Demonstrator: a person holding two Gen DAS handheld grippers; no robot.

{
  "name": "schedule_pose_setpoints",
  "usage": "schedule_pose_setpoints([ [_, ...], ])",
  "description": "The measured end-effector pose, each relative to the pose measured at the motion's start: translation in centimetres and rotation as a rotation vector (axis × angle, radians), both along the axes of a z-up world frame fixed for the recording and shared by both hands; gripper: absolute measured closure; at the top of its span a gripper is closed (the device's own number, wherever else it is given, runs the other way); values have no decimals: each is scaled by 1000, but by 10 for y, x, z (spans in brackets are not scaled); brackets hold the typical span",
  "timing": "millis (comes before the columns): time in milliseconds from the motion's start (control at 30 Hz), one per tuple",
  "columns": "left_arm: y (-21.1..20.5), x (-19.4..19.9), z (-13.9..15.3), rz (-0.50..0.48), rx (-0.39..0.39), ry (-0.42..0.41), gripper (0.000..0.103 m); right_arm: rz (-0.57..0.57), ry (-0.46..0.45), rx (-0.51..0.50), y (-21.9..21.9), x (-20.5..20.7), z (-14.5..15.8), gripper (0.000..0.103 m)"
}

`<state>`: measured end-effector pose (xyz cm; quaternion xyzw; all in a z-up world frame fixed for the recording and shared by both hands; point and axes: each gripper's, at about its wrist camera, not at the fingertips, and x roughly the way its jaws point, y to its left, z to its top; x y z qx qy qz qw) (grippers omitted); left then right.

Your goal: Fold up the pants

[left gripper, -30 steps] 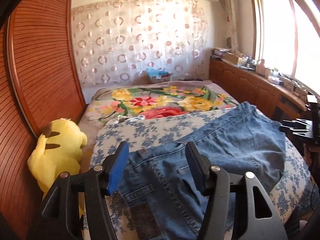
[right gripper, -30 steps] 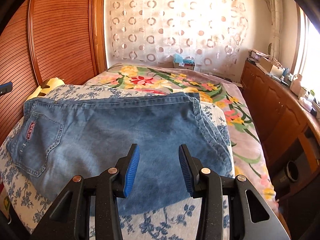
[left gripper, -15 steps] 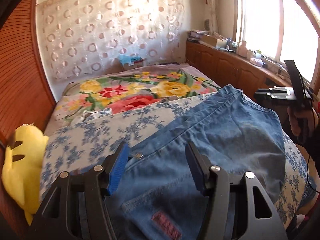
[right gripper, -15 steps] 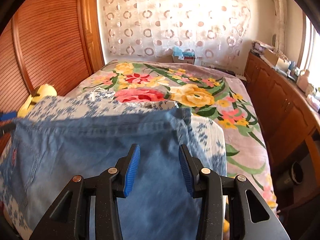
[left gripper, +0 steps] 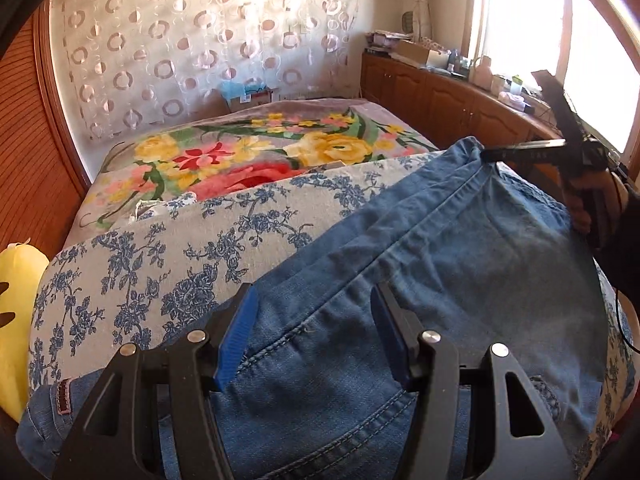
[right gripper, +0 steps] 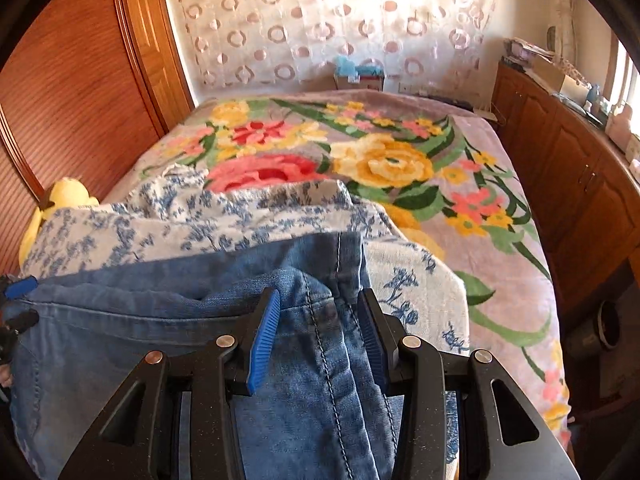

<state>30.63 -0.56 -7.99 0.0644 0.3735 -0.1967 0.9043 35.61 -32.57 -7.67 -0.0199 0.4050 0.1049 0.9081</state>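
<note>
**Jeans spread on the bed, both grippers over them**

Sunlight came through the ringed curtain [left gripper: 208, 48] at the far wall, and wooden cabinets [right gripper: 568, 168] ran along the right of the bed [right gripper: 500, 216]. A flowered blanket [left gripper: 256, 152] covered the far half; nearer me lay a blue-and-white floral cloth [left gripper: 168, 256], with a yellow plush toy [left gripper: 16, 320] at its left edge.

The jeans [left gripper: 440, 280] lay flat on the floral cloth, waistband toward the left, where a small leather tag [left gripper: 63, 396] showed.

My left gripper [left gripper: 310, 334] hung just above the denim by a pocket seam, jaws apart, nothing clamped between the pads.

My right gripper [right gripper: 316, 340] stood at the jeans' right end, where the fabric bunched into a ridge of seamed edges [right gripper: 332, 360]. That ridge rose between the jaws, but gaps showed on both sides, so it was released. From the left view, my right hand [left gripper: 592, 200] held that gripper at the jeans' far corner.
</note>
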Motion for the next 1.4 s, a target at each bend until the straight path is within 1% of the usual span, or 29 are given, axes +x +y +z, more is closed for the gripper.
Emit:
schedule_pose_setpoints([
  [100,-2,-2,-1,-3,11,-1,43,-1,20,1,2,3,-2,61],
  [300,-17,5,-15,12,132,30,43,13,45,13,1,8,1,61],
  [367,-19,6,-17,8,148,36,43,21,48,15,1,12,2,68],
  [433,-19,9,-18,4,145,48,43,37,55,25,0,13,4,78],
  [500,-17,11,-20,3,135,69,43,55,52,35,0,14,6,85],
  [600,-16,12,-21,4,121,86,42,65,7,48,-2,4,12,88],
  [667,-15,12,-21,3,118,88,42,53,-50,63,-7,-2,22,88],
  [767,-13,13,-19,-2,90,92,42,40,-122,77,-11,-8,38,89],
  [833,-8,12,-13,-2,54,81,42,33,-168,65,-11,-14,48,89],
  [933,0,9,2,29,31,45,42,13,-234,47,-8,-19,62,89],
  [1000,7,9,12,50,17,19,42,-9,-260,15,-6,-19,64,89],
  [1033,10,8,15,56,11,14,42,-16,-253,7,-7,-14,62,89],
  [1067,13,8,18,59,6,11,42,-25,-227,4,-8,-8,57,89],
  [1133,19,9,21,71,9,9,42,-33,-128,-21,-4,5,35,88],
  [1167,21,9,21,80,15,10,42,-39,-97,-32,-4,7,25,88],
  [1233,24,8,21,84,15,7,42,-33,-76,-23,-8,2,13,84],
  [1267,25,6,21,81,10,6,42,-34,-71,-24,-10,-3,11,83],
  [1400,20,-2,19,71,8,1,42,-34,-78,-19,-21,-26,11,76],
])
